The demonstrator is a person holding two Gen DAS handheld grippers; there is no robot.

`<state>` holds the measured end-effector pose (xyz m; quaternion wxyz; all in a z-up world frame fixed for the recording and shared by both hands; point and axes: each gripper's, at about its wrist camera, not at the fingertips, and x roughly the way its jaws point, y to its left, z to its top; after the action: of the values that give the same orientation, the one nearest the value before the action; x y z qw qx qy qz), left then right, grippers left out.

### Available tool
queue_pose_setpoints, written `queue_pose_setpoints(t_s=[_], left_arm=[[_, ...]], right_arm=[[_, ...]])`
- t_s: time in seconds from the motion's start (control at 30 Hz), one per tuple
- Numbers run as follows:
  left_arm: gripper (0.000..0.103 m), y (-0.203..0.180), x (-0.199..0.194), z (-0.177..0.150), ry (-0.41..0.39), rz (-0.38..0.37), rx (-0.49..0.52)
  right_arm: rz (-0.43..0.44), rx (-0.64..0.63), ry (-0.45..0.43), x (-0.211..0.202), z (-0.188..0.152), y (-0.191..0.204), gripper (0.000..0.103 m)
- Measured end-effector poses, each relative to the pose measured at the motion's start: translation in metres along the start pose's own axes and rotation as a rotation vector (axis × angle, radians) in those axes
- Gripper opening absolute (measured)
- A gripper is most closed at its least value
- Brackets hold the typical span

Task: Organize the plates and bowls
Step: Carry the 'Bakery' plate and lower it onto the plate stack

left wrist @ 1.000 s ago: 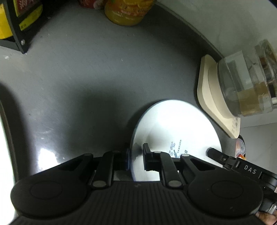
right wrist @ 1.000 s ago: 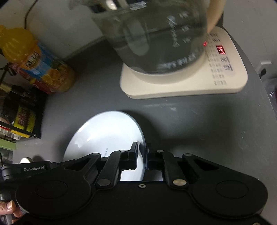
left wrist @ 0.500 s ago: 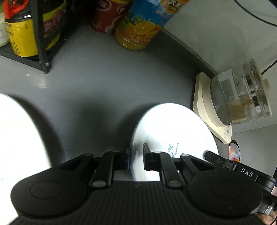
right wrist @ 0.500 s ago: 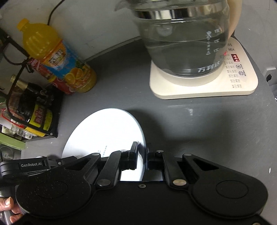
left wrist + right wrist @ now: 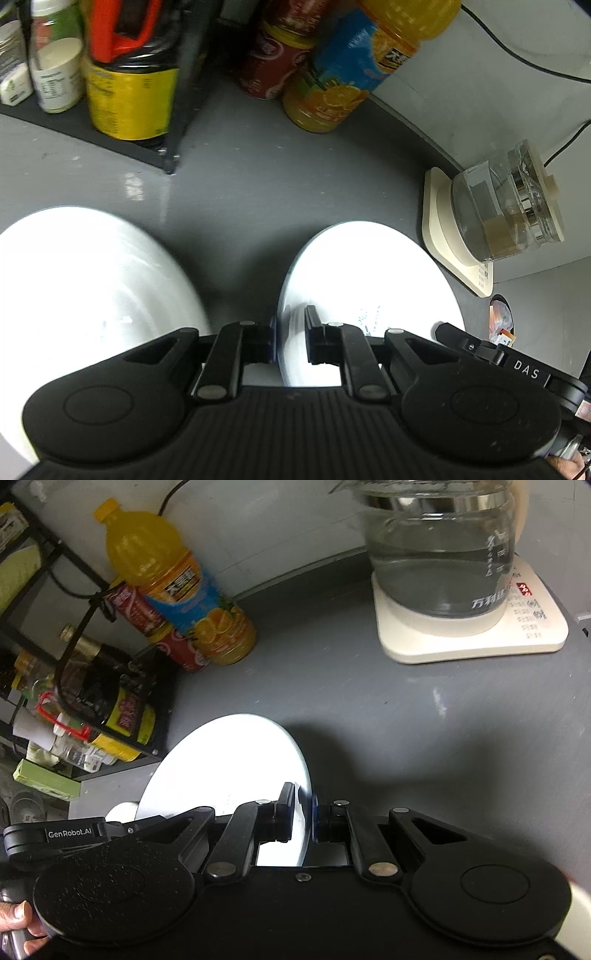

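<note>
plate (image 5: pixel 369 280) | left claw (image 5: pixel 291 338) and right claw (image 5: pixel 303 812) each pinching opposite rims | keep it level, lower squarely onto second plate (image 5: pixel 92 280) on bench (image 5: pixel 295 184)

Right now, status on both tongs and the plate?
Left tongs and right tongs both clamped on one white plate, opposite rims. Second plate on the left. Kettle well clear.

Left gripper (image 5: pixel 290 341) jaws clamp white plate (image 5: pixel 369 280) rim.
</note>
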<state>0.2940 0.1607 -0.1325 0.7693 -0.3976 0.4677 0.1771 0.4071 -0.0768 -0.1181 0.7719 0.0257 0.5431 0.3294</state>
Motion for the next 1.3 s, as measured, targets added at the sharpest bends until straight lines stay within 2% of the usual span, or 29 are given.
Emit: queue_pose_setpoints(t_s=[0.43,0.77,1.3], left_arm=[[0.013,0.066,-0.04,-0.012,-0.006,0.009,-0.014],[0.013,0.105,-0.063,-0.017,-0.012,0.004,-0.015],[0.013,0.159,-0.068,-0.024,-0.006,0.003,-0.062]], right_arm=[[0.01,-0.01,0.01,0.013,-0.042,0.061,0.01],[0.01,-0.012,0.006,0.017,-0.067,0.093,0.01],[-0.001,-0.032,0.03,0.036,-0.091,0.122,0.01]])
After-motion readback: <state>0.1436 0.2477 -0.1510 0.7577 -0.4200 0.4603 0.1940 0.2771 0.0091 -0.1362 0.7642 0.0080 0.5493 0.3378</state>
